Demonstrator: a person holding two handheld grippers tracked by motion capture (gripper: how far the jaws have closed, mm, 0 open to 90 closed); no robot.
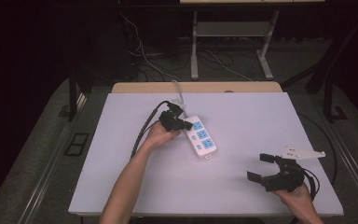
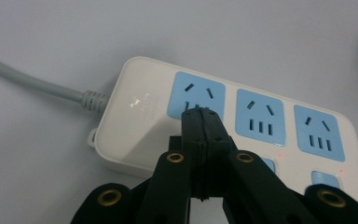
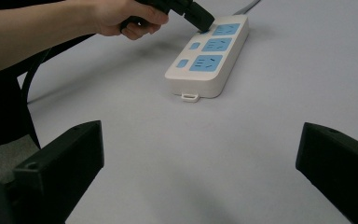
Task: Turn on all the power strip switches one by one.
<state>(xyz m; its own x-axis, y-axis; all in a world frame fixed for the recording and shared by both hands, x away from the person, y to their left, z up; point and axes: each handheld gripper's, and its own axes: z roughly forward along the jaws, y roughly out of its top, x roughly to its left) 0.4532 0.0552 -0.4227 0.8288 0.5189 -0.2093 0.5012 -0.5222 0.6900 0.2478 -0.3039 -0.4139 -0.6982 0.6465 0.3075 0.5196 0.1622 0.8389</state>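
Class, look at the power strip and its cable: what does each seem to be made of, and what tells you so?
Power strip: probably hard moulded plastic, white and smooth with a soft sheen, rounded edges; blue socket faces look matte.
Cable: likely flexible grey rubber or vinyl sheath; it curves, with a ribbed collar at the casing.

A rectangular table (image 1: pixel 242 186) with a pale, matte top, a strip of bare wood showing along its far edge. A white power strip (image 1: pixel 200 138) with three blue sockets lies flat near the middle of the top, set diagonally, its grey cord (image 1: pixel 179 92) running off the far edge. A small white bracket-like plate (image 1: pixel 303 153) lies near the right edge, well apart from the strip.
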